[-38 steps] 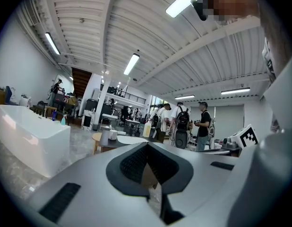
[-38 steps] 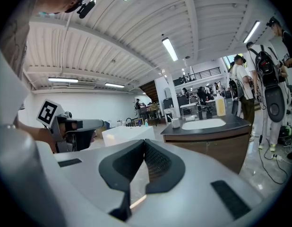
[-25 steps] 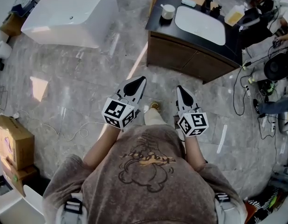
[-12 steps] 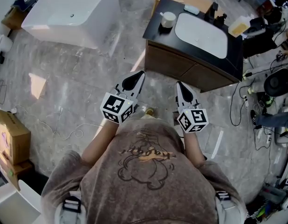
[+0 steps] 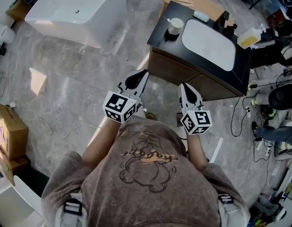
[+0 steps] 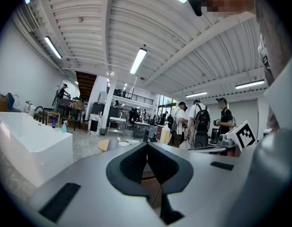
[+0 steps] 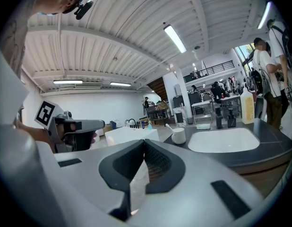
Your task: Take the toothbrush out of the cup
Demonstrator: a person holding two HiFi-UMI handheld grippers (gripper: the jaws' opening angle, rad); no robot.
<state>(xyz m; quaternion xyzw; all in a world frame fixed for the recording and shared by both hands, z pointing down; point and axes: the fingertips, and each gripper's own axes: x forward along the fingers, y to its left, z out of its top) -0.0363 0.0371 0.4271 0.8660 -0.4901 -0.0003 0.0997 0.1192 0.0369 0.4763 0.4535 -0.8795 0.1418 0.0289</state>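
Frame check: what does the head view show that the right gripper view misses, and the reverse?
Only the head view: the cardboard box on the floor and the person's printed shirt. Only the right gripper view: the ceiling strip lights. Both: the cup holding the toothbrush, the white basin beside it, and the bathtub.

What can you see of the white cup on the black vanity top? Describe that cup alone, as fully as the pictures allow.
The cup is small, plain and white, with a smooth finish that could be ceramic or plastic. It stands upright on the black vanity top, near the left end, just left of the white basin. In the right gripper view a pale toothbrush pokes out of it, leaning left. Nothing else touches the cup. Whether it has a handle cannot be told.
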